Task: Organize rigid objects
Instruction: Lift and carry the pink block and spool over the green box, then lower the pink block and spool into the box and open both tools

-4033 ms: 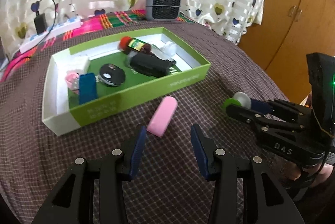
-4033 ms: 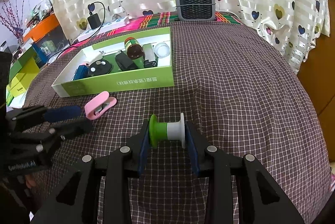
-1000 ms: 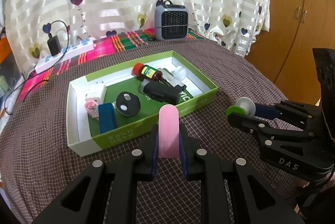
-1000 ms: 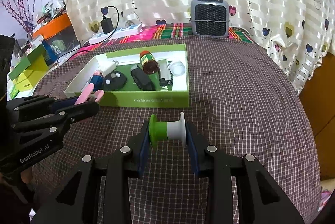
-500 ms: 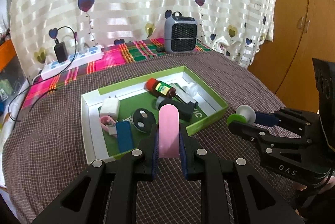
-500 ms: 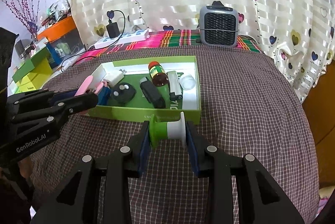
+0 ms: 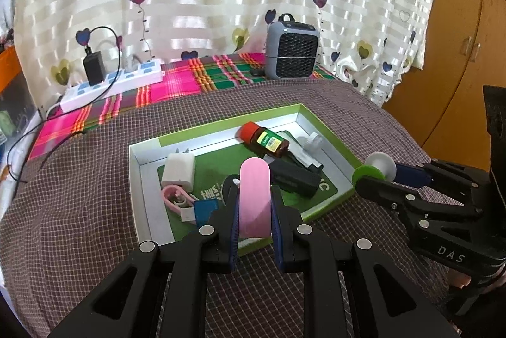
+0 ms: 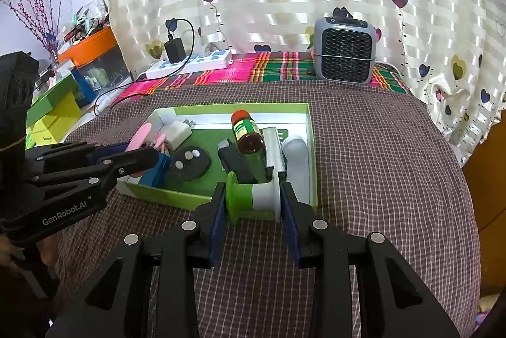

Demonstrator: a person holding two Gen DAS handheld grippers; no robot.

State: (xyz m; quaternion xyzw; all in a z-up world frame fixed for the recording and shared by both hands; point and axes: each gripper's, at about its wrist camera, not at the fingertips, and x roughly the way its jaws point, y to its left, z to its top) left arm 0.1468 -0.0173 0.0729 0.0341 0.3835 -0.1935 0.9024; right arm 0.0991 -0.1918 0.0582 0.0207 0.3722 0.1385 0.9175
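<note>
A green-walled box [image 7: 329, 205] [image 8: 311, 129] lies on the checked bedspread and holds a brown bottle [image 7: 265, 142] [image 8: 248, 135], a white charger [image 7: 178, 172], a black round fob [image 8: 189, 162], a blue item [image 7: 205, 210] and other small things. My left gripper [image 7: 254, 211] is shut on a pink oblong case [image 7: 254, 195], held above the box's near edge; the gripper also shows at left in the right wrist view [image 8: 139, 154]. My right gripper [image 8: 253, 200] is shut on a green-and-white spool [image 8: 253, 199] at the box's near right corner [image 7: 374, 170].
A grey fan heater [image 7: 291, 50] [image 8: 344, 53] stands at the back. A white power strip with a black charger [image 7: 110, 82] lies back left on a bright plaid cloth. Wooden cupboard doors [image 7: 458, 37] are to the right. Coloured boxes [image 8: 53, 107] are stacked at far left.
Both grippers have risen and moved forward over the box's near edge with their loads. Four seconds ago the pink case lay on the bedspread between my open left fingers.
</note>
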